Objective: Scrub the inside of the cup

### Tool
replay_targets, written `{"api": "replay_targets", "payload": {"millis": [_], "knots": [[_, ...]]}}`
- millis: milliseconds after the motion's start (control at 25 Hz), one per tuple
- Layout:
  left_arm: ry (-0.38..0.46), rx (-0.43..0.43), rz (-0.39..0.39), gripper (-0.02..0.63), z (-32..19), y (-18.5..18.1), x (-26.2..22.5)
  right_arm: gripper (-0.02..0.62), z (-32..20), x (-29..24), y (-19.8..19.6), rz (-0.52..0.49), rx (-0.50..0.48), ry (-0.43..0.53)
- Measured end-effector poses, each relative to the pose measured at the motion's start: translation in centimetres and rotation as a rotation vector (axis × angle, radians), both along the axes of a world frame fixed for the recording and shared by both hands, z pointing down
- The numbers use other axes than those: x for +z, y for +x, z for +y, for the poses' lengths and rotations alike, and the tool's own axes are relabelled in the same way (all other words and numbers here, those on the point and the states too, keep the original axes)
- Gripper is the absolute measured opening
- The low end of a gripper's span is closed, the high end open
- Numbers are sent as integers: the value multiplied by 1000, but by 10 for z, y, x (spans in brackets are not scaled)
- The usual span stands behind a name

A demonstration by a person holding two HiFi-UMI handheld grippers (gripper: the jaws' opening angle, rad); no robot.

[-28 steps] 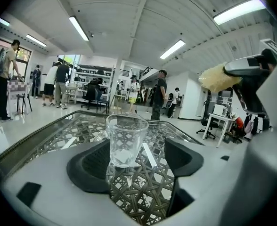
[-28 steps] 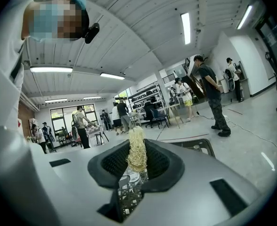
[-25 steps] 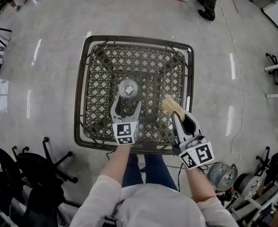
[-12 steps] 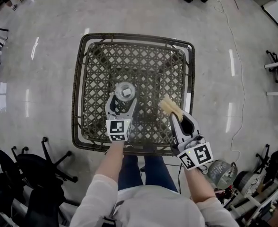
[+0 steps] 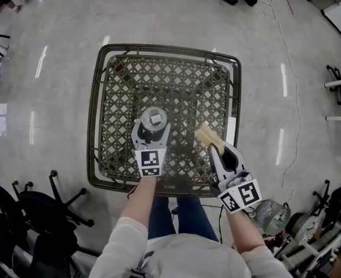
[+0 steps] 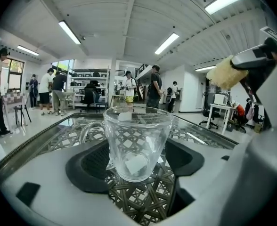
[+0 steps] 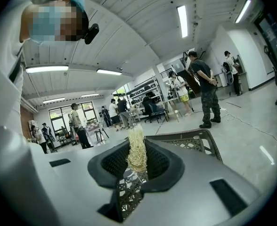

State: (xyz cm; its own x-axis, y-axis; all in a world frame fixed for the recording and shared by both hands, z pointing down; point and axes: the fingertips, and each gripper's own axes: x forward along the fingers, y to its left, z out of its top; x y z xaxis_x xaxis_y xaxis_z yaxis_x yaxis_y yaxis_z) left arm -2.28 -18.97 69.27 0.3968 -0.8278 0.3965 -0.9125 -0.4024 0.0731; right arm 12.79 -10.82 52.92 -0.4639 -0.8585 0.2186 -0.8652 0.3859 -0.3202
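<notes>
Left tongs [image 5: 152, 127] have slid forward since a second ago, now spread either side of the cup [image 5: 154, 118], right tongs [image 5: 216, 147] still pinching the brush [image 5: 206, 135] nearby.

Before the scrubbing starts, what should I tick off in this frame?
1. Cup upright on the table, mouth up: ok.
2. Left gripper straddles the cup: ok.
3. Its fingers closed on the glass: not ok, gaps seem to show on both sides.
4. Right gripper shut on the scrubber: ok.
5. Scrubber above the cup mouth: not ok, it is off to the cup's right.
</notes>
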Motion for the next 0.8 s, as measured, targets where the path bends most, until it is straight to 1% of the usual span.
{"api": "replay_targets", "payload": {"millis": [120,240,560,800], "knots": [[-26,-10,-26,359,-4,0,4,86,-1,3,1,-3,0,-5],[-46,-41,-44,359,-8,-1,7,86,1,5,1,-6,0,-9],[-57,-112,-54,359,-17,-1,11,86,9,15,4,-9,-4,-32],[-62,-121,-55,359,-23,-2,10,86,7,15,4,-10,-6,-32]]}}
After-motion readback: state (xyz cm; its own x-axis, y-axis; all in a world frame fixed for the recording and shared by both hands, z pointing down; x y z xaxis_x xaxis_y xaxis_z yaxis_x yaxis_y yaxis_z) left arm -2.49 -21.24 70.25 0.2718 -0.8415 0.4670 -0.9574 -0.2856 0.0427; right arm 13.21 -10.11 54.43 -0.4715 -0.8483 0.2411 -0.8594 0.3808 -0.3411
